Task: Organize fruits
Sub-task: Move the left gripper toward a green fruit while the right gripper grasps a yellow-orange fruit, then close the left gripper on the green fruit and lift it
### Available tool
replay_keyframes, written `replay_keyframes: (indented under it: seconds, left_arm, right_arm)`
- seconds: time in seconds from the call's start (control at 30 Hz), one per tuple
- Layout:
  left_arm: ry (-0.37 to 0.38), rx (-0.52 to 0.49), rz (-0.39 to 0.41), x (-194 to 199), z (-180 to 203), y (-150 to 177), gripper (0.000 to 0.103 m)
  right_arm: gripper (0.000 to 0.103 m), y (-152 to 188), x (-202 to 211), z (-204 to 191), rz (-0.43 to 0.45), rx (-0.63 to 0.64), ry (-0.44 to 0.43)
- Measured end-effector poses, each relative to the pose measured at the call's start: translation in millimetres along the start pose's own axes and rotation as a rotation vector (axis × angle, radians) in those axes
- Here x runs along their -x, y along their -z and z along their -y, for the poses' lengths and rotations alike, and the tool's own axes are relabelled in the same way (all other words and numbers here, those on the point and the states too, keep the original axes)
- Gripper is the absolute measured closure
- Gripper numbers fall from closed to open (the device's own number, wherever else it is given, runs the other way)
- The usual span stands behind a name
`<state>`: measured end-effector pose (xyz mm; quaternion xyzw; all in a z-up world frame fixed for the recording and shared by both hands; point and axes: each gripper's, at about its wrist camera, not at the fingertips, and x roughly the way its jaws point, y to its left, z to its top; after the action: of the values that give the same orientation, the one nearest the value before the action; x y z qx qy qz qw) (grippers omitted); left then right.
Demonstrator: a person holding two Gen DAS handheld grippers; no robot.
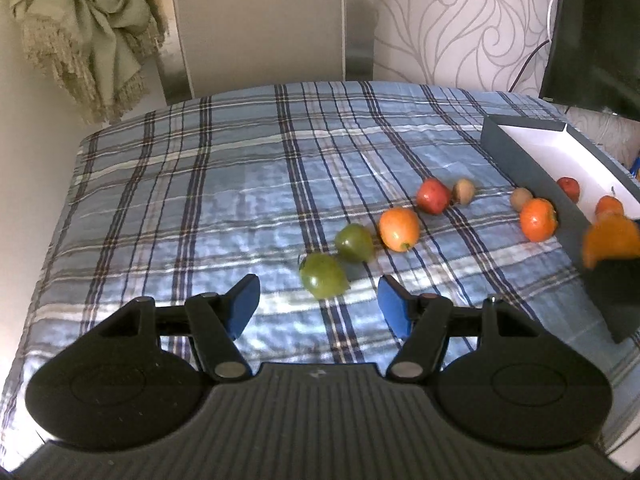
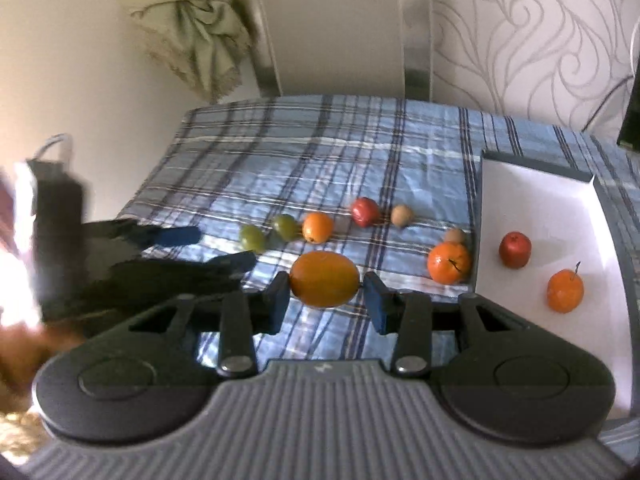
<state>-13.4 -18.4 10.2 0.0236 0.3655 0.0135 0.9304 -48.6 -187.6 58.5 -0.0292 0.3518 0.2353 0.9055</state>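
Seven fruits lie loose on the plaid cloth (image 1: 200, 184): two green fruits (image 1: 323, 280) (image 1: 354, 242), two orange ones (image 1: 399, 229) (image 1: 538, 219), one red (image 1: 433, 195) and two small brown (image 1: 463, 191) (image 1: 521, 199). Two more, one red (image 2: 515, 249) and one orange (image 2: 565, 290), sit in the white-lined box (image 2: 532, 200) on the right. My right gripper (image 2: 325, 304) clamps an orange oval fruit (image 2: 324, 278) near the box's left wall, my left gripper (image 1: 318, 304) is spread wide just short of the nearest green fruit, and I can read no writing anywhere

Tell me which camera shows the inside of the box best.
The right wrist view: the box opens toward the camera, showing its white floor with a red fruit and an orange fruit. The left wrist view sees it edge-on, mostly the dark wall.
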Motion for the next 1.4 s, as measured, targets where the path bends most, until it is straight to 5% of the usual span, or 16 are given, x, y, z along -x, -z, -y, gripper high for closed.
replay_keyframes:
  seconds: [0.4, 0.63, 1.4]
  left_arm:
    - [0.029, 0.011, -0.03, -39.0, -4.7, -2.8, 0.048]
    - [0.039, 0.004, -0.036, -36.7, -1.5, -3.3, 0.069]
    - [0.003, 0.05, -0.042, -6.1, -12.9, 1.4, 0.07]
  right_arm:
    - [0.06, 4.0, 9.5, 7.5, -0.002, 0.008, 0.064]
    - [0.06, 3.6, 7.8, 7.2, -0.001, 0.008, 0.061]
    - [0.06, 8.2, -1.4, -1.0, -0.009, 0.009, -0.014]
